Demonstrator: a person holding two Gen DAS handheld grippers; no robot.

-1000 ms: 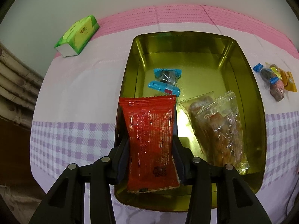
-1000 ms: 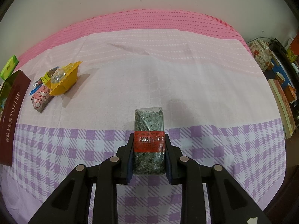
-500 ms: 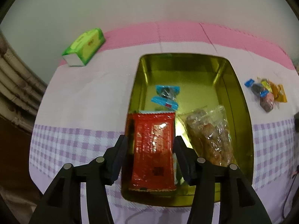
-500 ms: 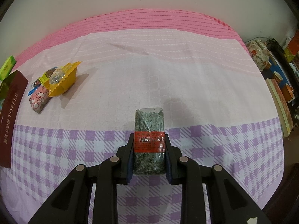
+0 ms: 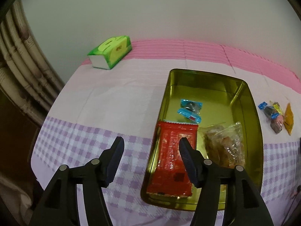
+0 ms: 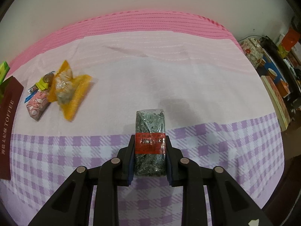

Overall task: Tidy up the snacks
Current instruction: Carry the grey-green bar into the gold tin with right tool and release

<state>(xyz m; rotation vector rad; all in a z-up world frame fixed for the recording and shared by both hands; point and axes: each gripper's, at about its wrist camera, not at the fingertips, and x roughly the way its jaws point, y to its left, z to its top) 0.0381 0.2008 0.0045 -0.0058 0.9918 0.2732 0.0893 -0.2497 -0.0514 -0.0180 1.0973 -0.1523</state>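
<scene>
Both wrist cameras look forward and down across the desk toward the wall. The left view sits higher; both share the loose candy pile point(image 5: 276, 115) point(image 6: 56, 92).

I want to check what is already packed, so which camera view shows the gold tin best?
The left wrist view: the gold tin lies open there, holding a red packet, a blue candy and a clear bag. The right wrist view shows nothing of the tin itself, only the table and the green snack block it grips.

In the tin point(image 5: 252, 113) on the bench point(image 5: 116, 101), my flat packet point(image 5: 173, 158) lay left of the clear bag point(image 5: 225, 146), behind them a wrapped sweet point(image 5: 190, 109)
</scene>
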